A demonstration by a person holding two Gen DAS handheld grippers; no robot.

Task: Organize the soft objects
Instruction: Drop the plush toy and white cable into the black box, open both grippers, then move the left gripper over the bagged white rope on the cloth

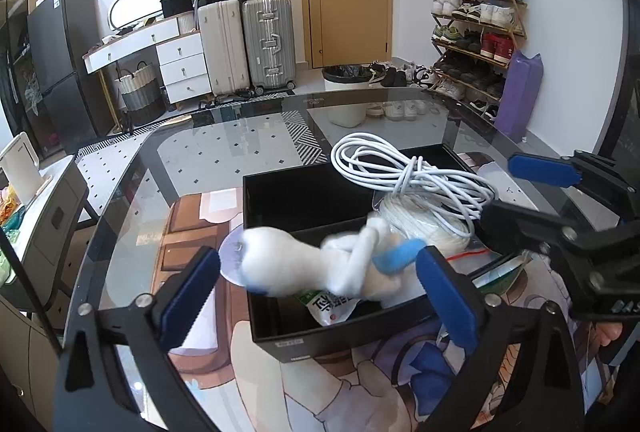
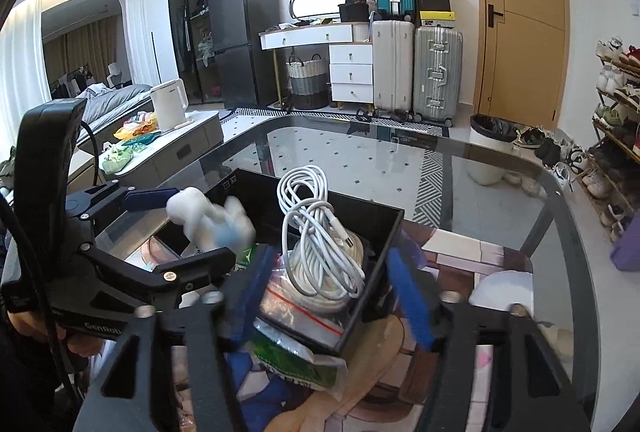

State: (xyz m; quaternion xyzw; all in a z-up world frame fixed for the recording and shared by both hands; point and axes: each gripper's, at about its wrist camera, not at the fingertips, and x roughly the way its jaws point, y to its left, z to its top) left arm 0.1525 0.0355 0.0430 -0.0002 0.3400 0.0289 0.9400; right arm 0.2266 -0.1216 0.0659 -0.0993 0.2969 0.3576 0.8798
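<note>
A black divided box stands on the glass table. A blurred white plush toy with blue parts is over the box's near compartment, between the fingers of my open left gripper, touching neither pad. Under it lies a green and white packet. A white cable bundle sits on a white rope coil in the box's right part. My right gripper is open at the box's right end, over a zip bag and a green packet.
A cartoon-print mat lies under the glass beneath the box. The glass table edge curves at the back. A side table with a white kettle stands to the left. Suitcases, a bin and a shoe rack are across the room.
</note>
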